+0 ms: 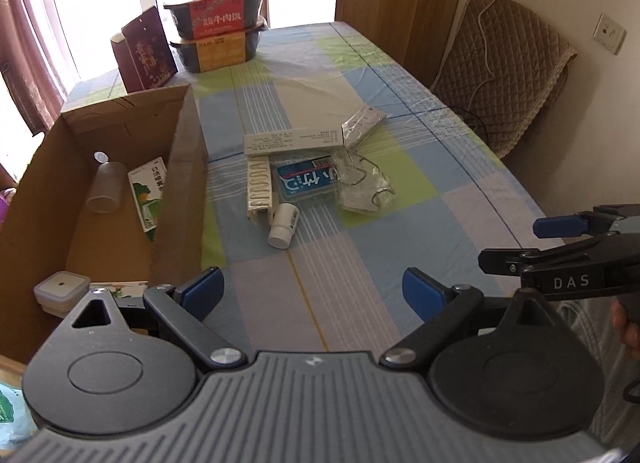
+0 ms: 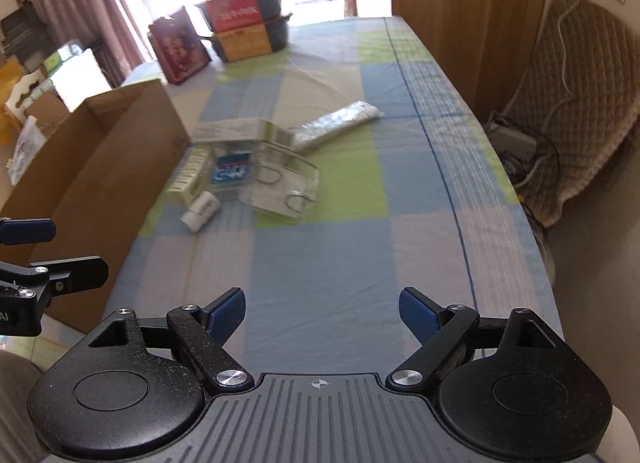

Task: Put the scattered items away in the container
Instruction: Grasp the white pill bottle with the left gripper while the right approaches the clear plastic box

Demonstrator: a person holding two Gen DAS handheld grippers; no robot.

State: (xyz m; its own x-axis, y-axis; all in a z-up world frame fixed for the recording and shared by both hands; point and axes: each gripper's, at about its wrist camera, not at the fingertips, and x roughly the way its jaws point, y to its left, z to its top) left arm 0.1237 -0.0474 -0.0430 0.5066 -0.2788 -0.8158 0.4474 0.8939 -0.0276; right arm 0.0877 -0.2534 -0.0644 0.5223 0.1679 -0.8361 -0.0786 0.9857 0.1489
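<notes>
A cardboard box (image 1: 182, 167) (image 2: 120, 143) stands on the left of the table. Inside it lie a clear cup (image 1: 106, 187), a green-and-white packet (image 1: 149, 191) and a small white lidded container (image 1: 60, 291). Beside the box is a pile: a small white bottle (image 1: 283, 225) (image 2: 200, 210) on its side, a blue packet (image 1: 306, 181) (image 2: 233, 171), a cream ridged box (image 1: 260, 187), a long white box (image 1: 294, 141) (image 2: 232, 130), a clear bag with metal hooks (image 1: 364, 183) (image 2: 286, 183) and a silvery pouch (image 1: 364, 123) (image 2: 340, 119). My left gripper (image 1: 312, 291) and right gripper (image 2: 322, 313) are open and empty, short of the pile.
At the table's far end stand two stacked food tubs (image 1: 218, 37) and a dark red carton (image 1: 148, 51). A padded chair (image 1: 504, 67) with a cable sits by the right wall. The checked tablecloth (image 2: 320, 255) lies bare near me. The right gripper (image 1: 572, 247) shows at the left view's right edge.
</notes>
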